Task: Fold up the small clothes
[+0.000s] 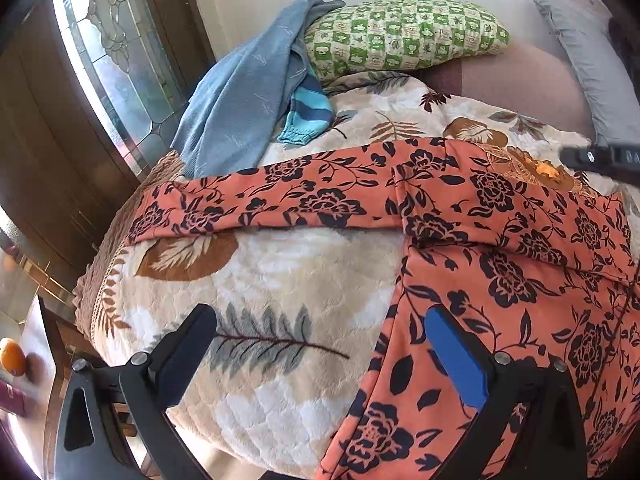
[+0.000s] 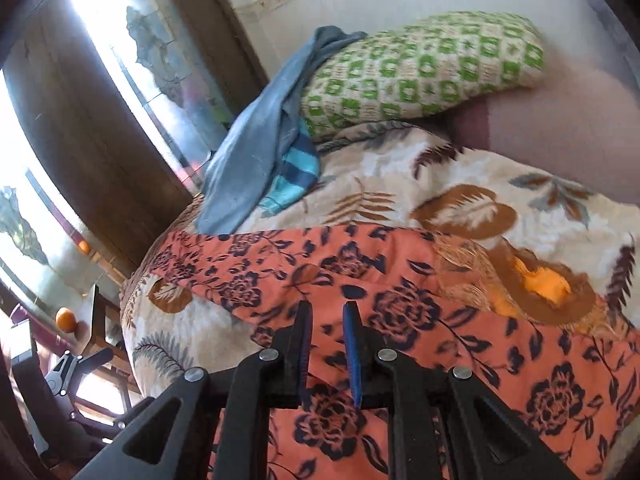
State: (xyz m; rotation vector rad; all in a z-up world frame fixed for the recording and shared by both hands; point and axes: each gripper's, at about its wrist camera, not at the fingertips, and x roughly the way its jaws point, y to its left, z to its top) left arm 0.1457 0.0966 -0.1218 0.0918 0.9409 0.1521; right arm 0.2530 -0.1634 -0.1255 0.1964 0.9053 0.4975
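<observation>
Bed covered by a cream leaf-print blanket [image 1: 280, 272] fills both views; it serves as the folding surface, broad and soft enough to lay a garment flat. On it lies the orange floral garment [image 1: 500, 240], spread across the middle and lower right of the left wrist frame, apparently a top laid out flat for folding. Its body runs from lower centre up toward the right edge; one long sleeve [image 1: 260, 196] stretches leftward across the frame to the blanket's left border, so the sleeve's long axis lies nearly level in the picture, cuff end pointing left. An embroidered neckline patch [image 2: 532, 280] sits at centre right of the right wrist frame, probably marking the garment's top end. Green checked pillow [image 1: 404, 32] at upper centre, with a blue cloth [image 1: 236, 108] draped off its left end and a striped turquoise piece [image 1: 308, 116] beneath, look set aside, maybe awaiting their turn. Left gripper [image 1: 320, 340], bottom of its frame, has jaws spread wide, nothing between the pads, one finger above the garment's edge. Right gripper [image 2: 327, 320], lower centre, shows jaws narrowly parted over the orange fabric, gripping nothing that I can see.
</observation>
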